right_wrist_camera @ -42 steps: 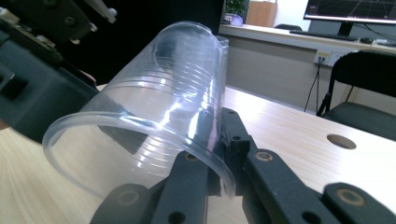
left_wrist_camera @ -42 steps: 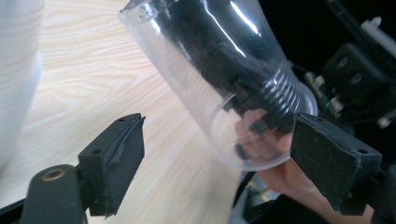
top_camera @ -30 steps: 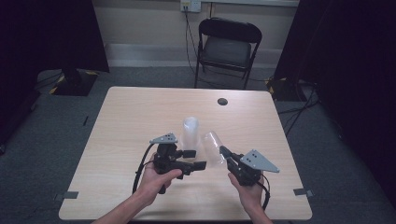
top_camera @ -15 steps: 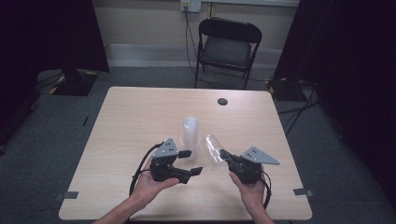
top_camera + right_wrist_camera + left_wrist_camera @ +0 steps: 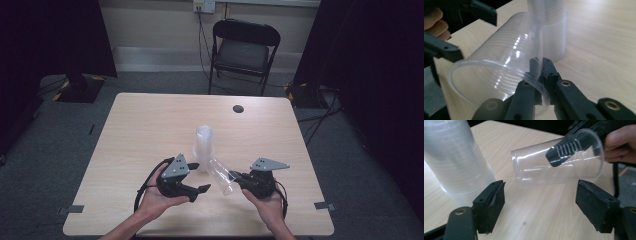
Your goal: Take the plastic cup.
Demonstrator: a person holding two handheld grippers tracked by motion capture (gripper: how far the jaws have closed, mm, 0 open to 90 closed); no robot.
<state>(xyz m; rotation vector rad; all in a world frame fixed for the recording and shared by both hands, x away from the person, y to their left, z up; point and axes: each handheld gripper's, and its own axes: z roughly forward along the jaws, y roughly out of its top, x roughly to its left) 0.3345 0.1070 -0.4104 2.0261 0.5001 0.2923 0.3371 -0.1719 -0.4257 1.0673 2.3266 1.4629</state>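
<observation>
Dim room, evenly lit table point(image 5: 150, 125); glare streaks the clear cup point(image 5: 506, 62) (close views soft).

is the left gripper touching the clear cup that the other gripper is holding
Apart. In the left gripper view, the left gripper has open jaws with bare table showing between its pads and the clear cup.

Cup stack point(image 5: 454, 160) top cut off by edge; clear cup point(image 5: 499, 67) rim cropped below
</observation>
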